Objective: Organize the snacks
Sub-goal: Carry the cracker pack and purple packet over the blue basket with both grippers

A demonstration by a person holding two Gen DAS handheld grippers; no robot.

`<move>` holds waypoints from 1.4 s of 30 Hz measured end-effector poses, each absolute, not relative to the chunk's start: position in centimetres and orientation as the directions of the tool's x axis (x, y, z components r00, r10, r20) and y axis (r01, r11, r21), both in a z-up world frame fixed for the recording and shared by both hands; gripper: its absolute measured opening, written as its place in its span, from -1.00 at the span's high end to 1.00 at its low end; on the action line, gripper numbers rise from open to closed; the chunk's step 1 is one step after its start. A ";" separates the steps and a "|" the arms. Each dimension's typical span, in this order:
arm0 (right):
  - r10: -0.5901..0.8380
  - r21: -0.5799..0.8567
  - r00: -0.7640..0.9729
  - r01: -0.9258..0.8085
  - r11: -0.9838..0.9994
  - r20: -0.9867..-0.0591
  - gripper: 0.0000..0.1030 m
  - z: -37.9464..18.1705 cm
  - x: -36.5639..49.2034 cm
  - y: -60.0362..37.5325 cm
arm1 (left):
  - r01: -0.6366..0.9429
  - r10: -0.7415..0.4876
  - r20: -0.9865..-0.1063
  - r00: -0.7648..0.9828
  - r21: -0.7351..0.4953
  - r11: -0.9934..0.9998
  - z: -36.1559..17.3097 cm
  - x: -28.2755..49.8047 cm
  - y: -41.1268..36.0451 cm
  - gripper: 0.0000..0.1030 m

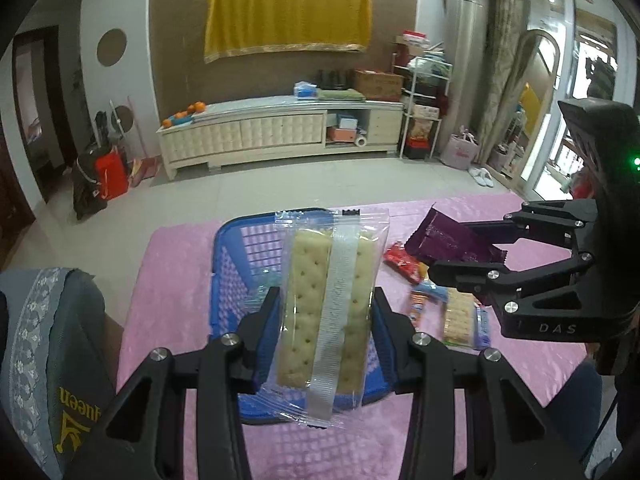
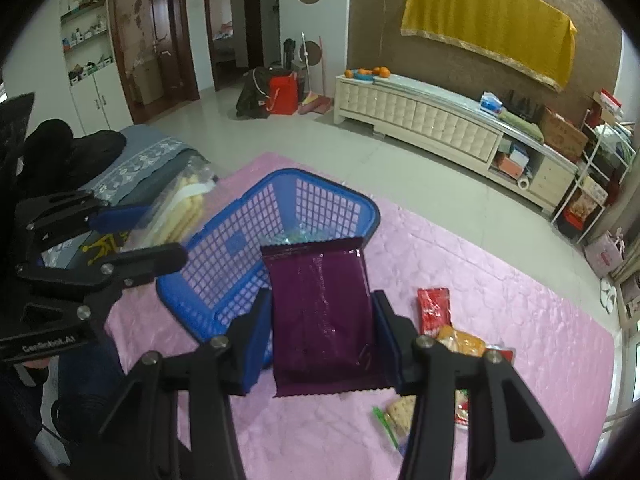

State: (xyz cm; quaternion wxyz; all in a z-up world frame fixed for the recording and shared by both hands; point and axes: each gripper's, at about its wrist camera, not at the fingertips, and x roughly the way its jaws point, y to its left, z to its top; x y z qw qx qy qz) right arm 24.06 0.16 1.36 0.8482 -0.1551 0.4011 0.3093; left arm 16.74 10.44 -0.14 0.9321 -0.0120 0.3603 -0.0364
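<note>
My left gripper (image 1: 325,308) is shut on a clear-wrapped cracker pack (image 1: 326,308) and holds it above the blue plastic basket (image 1: 236,248). My right gripper (image 2: 320,312) is shut on a purple snack packet (image 2: 320,320), held above the pink cloth just right of the basket (image 2: 248,240). In the left wrist view the right gripper (image 1: 468,250) and purple packet (image 1: 448,240) show at right. In the right wrist view the left gripper (image 2: 156,232) and cracker pack (image 2: 180,208) show at left. A small wrapped item lies inside the basket.
Loose snacks lie on the pink cloth (image 2: 500,320) right of the basket: a red packet (image 2: 434,310), an orange packet (image 2: 460,340), a cracker pack (image 1: 460,316). A grey cushion (image 1: 48,340) is at left. Beyond the table's far edge is tiled floor and a cabinet (image 1: 280,128).
</note>
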 end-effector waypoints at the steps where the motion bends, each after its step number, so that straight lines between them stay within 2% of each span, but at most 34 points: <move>1: 0.399 -0.012 0.482 -0.649 0.761 -0.780 -0.04 1.1 24.3 0.5 | 0.054 -0.073 -0.673 0.736 -0.049 0.997 -0.4 16.9 10.8 0.21; 7: 0.374 -0.009 0.456 -0.643 0.765 -0.808 -0.04 -0.9 27.2 2.8 | 0.031 -0.061 -0.700 0.712 -0.056 0.998 -2.2 19.1 13.0 0.21; 12: 0.343 -0.010 0.436 -0.630 0.777 -0.832 -0.04 -3.0 29.9 4.6 | 0.035 -0.099 -0.704 0.703 -0.106 0.994 -3.6 20.0 14.0 0.21; 18: 0.240 -0.114 0.470 -0.608 0.785 -0.850 -0.04 -4.8 31.7 7.3 | 0.006 -0.082 -0.710 0.699 -0.109 0.994 -4.5 20.5 14.6 0.21; 21: 0.229 -0.120 0.464 -0.608 0.785 -0.856 -0.06 -5.6 32.6 7.6 | -0.009 -0.081 -0.715 0.695 -0.121 0.993 -4.5 20.2 14.8 0.21; 22: 0.211 -0.135 0.470 -0.601 0.788 -0.857 -0.09 -5.9 32.7 7.7 | -0.015 -0.082 -0.717 0.692 -0.127 0.992 -4.5 20.0 14.9 0.21; 23: 0.182 -0.157 0.478 -0.584 0.796 -0.859 -0.23 -6.3 32.9 7.7 | -0.023 -0.078 -0.720 0.689 -0.129 0.991 -4.5 19.8 15.1 0.21; 24: 0.180 -0.152 0.473 -0.581 0.800 -0.862 -0.50 -6.4 33.1 7.5 | -0.027 -0.073 -0.721 0.689 -0.126 0.992 -4.6 19.7 15.2 0.21; 26: 0.197 -0.124 0.471 -0.568 0.814 -0.860 -0.73 -6.2 32.8 7.1 | -0.034 -0.064 -0.723 0.688 -0.120 0.992 -4.5 19.3 15.1 0.21; 32: 0.250 -0.050 0.474 -0.534 0.844 -0.844 -0.89 -4.9 30.9 5.1 | -0.026 -0.057 -0.727 0.684 -0.102 0.994 -4.3 19.0 14.7 0.21; 42: 0.280 0.010 0.471 -0.499 0.867 -0.836 -0.96 -4.0 28.6 2.5 | 0.012 -0.076 -0.730 0.679 -0.093 0.996 -4.2 19.2 13.1 0.21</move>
